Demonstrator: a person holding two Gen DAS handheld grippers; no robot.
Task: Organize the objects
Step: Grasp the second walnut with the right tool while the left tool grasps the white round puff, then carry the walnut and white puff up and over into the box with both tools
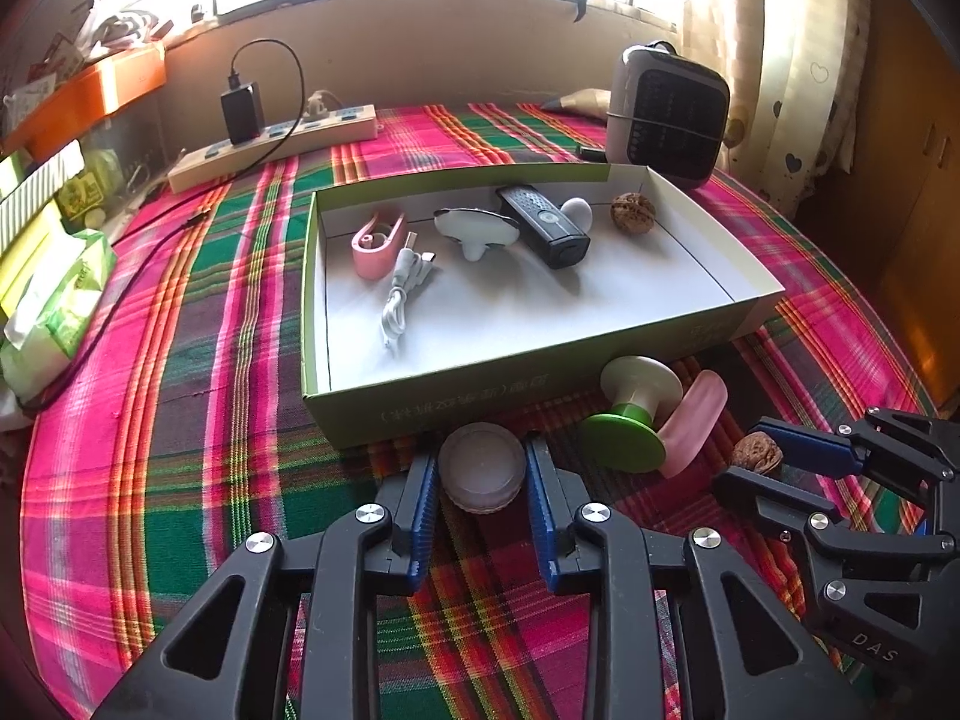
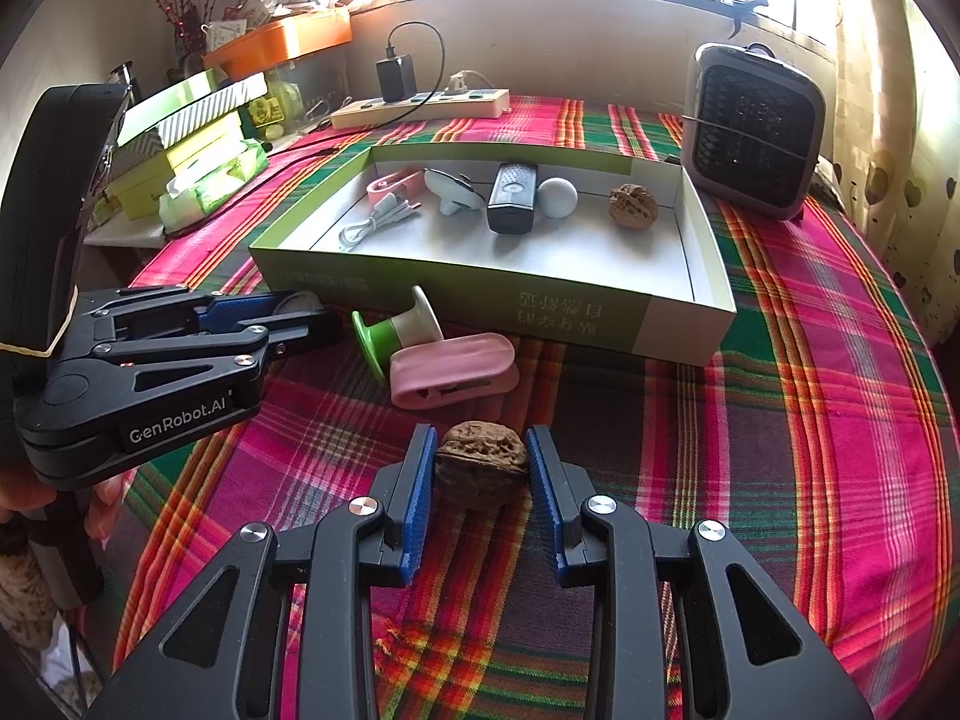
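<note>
Your right claw [image 2: 480, 474] brackets the walnut [image 2: 481, 471] on the table, fingers open, barely touching; your left claw [image 1: 482, 468] likewise straddles the round jar [image 1: 482, 467]. Close squarely, lift clear over the box [image 1: 456, 402] wall.

The box [image 1: 528, 360] lies on the cloth [image 1: 180, 360]; the spool [image 1: 630, 414] and clip [image 1: 690, 420] lie just before it, the heater [image 1: 666, 114] behind.
</note>
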